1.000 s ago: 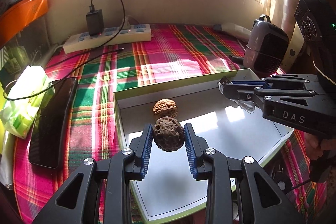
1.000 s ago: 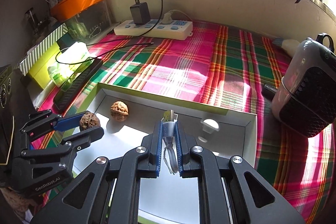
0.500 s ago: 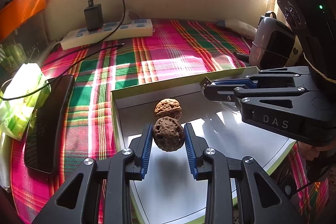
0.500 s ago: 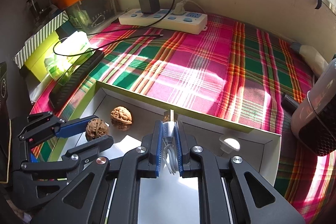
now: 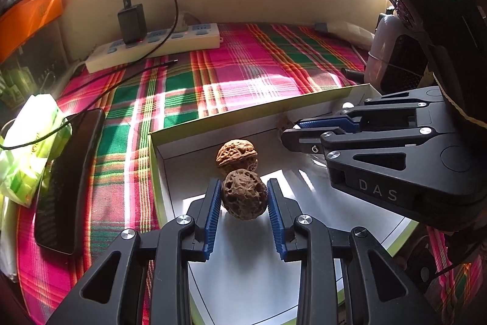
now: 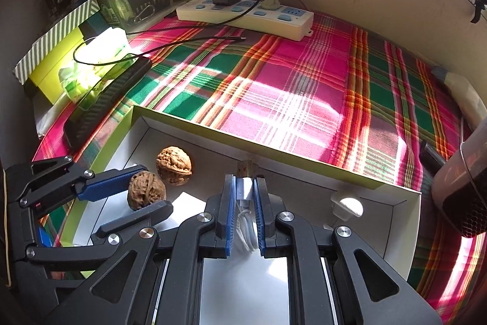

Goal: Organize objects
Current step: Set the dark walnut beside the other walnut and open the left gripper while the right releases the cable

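Covering the table is a plaid cloth (image 6: 292, 87), with a power strip (image 6: 243, 12) at 12 o'clock. My left gripper (image 5: 242, 197) pinches a dark walnut (image 5: 243, 194) above the white box (image 6: 404, 212). My right gripper (image 6: 245, 197) is pressed on a white cable (image 6: 243, 188). Only the right view shows the white plug (image 6: 347, 204); the cable's length is hidden.

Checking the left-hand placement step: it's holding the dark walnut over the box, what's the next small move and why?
Probably lower a little, then open the fingers. The left gripper clamps the dark walnut above the white floor of the box, just in front of the lighter walnut already lying there. The right gripper, shut on the white cable, is off to the side, clear of that spot.
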`<state>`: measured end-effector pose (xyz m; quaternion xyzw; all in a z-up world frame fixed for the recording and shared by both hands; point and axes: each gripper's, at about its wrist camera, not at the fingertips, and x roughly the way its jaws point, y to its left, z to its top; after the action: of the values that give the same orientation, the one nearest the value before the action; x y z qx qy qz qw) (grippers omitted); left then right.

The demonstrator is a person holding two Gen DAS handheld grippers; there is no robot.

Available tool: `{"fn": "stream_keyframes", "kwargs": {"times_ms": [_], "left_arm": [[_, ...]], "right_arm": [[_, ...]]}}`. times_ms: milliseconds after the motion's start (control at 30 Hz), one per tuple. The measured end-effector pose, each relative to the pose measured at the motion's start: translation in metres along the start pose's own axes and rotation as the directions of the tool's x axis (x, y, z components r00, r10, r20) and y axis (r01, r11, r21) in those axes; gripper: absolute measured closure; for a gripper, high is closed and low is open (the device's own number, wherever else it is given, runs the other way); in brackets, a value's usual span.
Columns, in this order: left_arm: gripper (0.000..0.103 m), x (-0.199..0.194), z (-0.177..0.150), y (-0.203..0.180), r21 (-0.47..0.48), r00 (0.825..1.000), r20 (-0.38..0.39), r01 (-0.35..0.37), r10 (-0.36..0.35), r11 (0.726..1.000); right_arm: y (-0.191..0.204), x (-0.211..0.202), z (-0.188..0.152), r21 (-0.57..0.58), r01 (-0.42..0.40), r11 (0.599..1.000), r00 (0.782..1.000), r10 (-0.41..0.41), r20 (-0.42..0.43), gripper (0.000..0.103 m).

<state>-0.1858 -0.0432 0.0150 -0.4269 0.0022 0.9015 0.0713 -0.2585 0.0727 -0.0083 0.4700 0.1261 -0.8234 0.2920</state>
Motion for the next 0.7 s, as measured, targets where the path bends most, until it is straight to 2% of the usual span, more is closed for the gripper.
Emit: {"fn": "stream_keyframes", "kwargs": {"times_ms": [700], "left_arm": [[0.074,0.0015,-0.0003,-0.0012,0.006,1.0,-0.001,-0.006,0.006,1.0]], "right_arm": [[0.0041,0.0005,-0.0017,-0.006,0.009,1.0,1.0,-0.009,0.003,0.089]]}}
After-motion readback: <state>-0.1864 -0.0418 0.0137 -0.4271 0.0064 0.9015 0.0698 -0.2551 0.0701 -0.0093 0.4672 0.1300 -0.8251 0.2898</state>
